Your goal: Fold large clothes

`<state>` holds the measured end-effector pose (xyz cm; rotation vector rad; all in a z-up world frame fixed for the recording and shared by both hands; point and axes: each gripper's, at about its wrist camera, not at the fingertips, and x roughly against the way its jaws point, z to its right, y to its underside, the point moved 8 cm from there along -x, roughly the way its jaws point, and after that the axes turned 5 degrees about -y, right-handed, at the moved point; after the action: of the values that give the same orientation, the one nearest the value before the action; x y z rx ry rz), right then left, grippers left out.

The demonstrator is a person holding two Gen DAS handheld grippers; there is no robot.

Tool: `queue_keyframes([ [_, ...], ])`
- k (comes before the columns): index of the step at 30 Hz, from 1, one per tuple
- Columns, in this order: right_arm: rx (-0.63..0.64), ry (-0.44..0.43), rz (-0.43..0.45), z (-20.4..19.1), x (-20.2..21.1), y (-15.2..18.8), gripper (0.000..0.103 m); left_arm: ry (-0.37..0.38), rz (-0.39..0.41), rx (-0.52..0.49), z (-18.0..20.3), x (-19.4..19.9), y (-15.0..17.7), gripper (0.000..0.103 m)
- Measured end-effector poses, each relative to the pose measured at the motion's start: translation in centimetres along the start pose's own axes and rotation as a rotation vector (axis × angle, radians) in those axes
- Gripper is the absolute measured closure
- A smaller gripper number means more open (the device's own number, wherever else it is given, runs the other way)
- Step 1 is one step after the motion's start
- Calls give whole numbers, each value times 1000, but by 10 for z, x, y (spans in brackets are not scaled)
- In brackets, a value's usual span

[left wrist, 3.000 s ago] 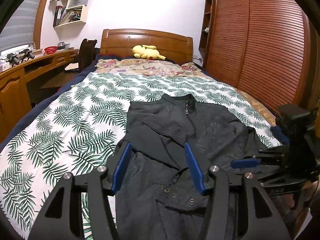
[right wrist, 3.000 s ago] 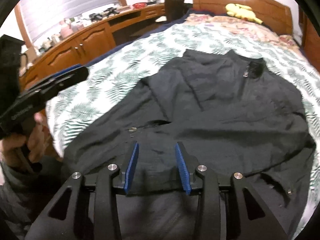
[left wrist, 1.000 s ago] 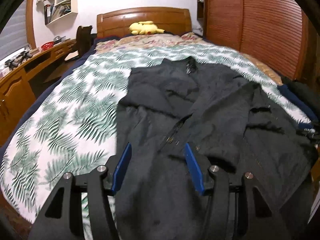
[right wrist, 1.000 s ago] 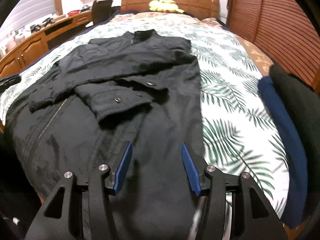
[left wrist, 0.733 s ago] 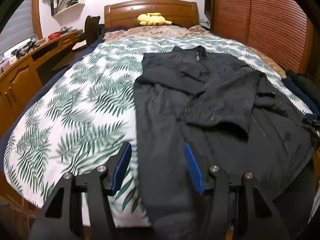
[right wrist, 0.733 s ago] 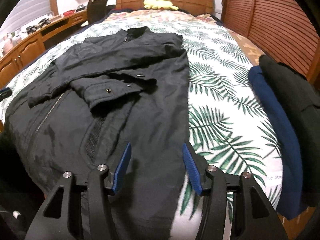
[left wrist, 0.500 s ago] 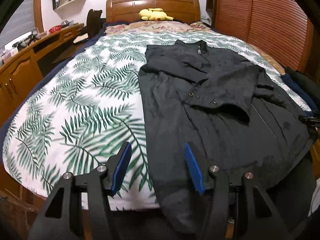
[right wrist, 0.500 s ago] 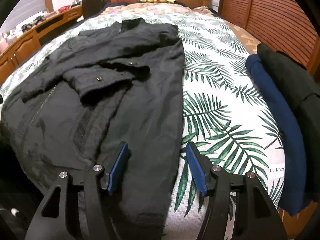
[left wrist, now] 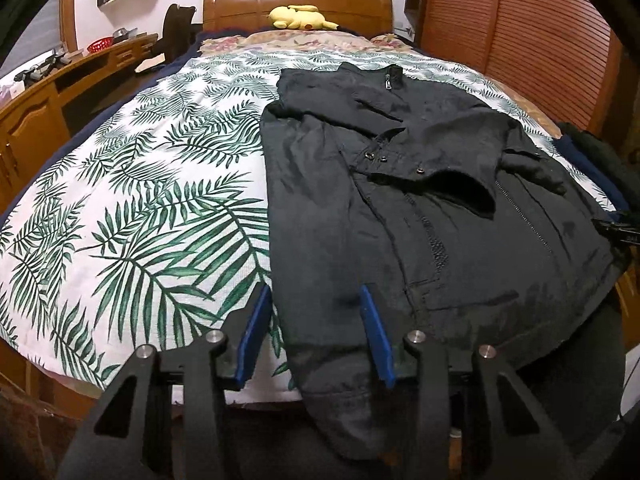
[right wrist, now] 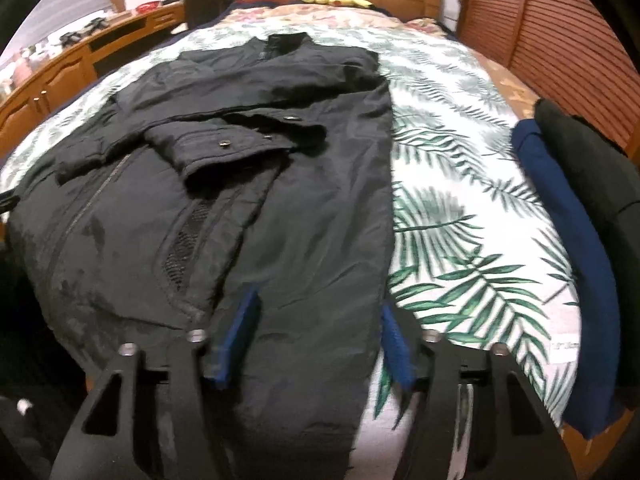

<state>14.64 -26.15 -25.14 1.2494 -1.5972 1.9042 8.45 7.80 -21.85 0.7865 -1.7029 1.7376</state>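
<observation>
Across the frame's middle, on the palm-print bed (left wrist: 132, 208), lies the black jacket (left wrist: 400, 208), sleeves folded inward. Both grippers tilt downward over its hem: left gripper (left wrist: 316, 334) at lower centre, right gripper (right wrist: 316, 340) likewise, jaws just closing yet apart, unpressed fabric between.

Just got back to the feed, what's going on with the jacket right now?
A person with a handheld gripper in each hand is folding the black jacket on the bed. Both sleeves are already folded across its front. The left gripper and right gripper each straddle a bottom corner of the hem; their jaws have just been closing, but the pads do not appear to clamp the fabric yet.
</observation>
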Motion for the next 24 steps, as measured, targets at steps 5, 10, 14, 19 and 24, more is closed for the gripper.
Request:
queue_keyframes([
  [5,-11,-50,22,-5,3,-10,96,49,5,17,3,7,-6,94],
  [10,-16,-116,125,-17,25,-36,101,54,69,-33,14,36,-30,99],
  [14,-7,-142,191,-30,52,-65,102,38,122,-140,29,66,-60,100],
  [19,24,-166,284,-45,100,-96,102,25,203,-209,37,116,-95,100],
  [24,23,-183,362,-49,147,-105,102,31,270,-230,38,168,-110,100],
])
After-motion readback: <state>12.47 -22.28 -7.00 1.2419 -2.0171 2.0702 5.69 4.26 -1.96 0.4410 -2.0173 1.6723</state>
